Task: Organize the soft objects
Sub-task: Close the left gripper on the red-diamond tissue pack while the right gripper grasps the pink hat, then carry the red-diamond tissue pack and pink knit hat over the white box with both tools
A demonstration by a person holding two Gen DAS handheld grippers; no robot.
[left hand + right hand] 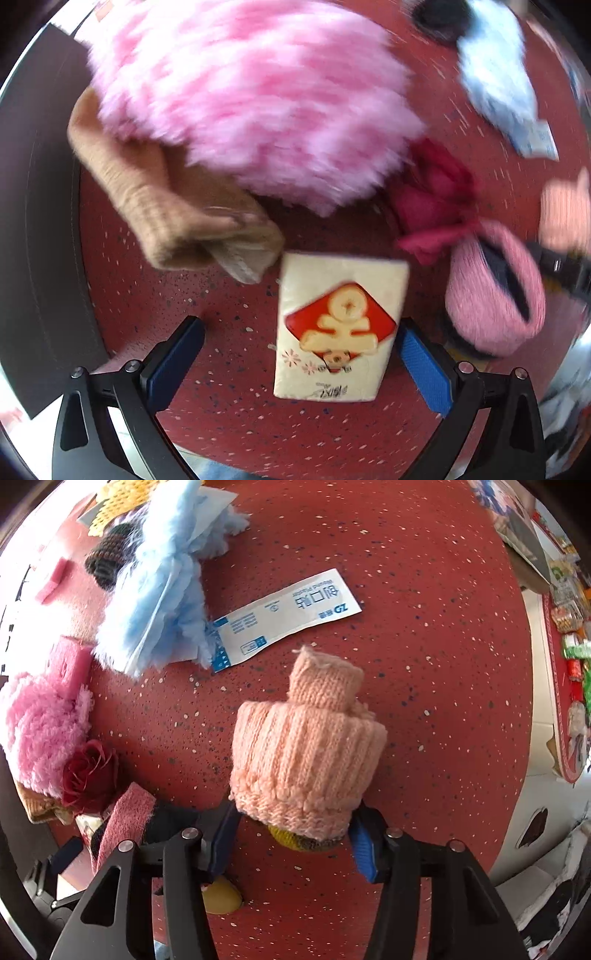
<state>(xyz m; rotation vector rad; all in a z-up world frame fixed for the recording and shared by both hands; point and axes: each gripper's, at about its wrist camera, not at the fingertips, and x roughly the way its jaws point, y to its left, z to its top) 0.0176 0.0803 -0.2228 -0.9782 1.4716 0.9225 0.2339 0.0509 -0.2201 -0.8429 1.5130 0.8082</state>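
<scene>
A peach knitted sock roll lies on the red speckled table. Its cuff end sits between the blue pads of my right gripper, which is open; the pads stand at its sides without squeezing it. A yellow thing peeks out under the cuff. My left gripper hangs open over a cream tissue pack with a red diamond print. The pack lies between the fingers, closer to the right pad. The peach roll also shows at the left wrist view's right edge.
Beyond the pack lie a big pink fluffy item, a tan knitted sock, a dark red fabric rose and a pink knit piece. A light blue fluffy cloth and a plaster wrapper lie beyond the roll.
</scene>
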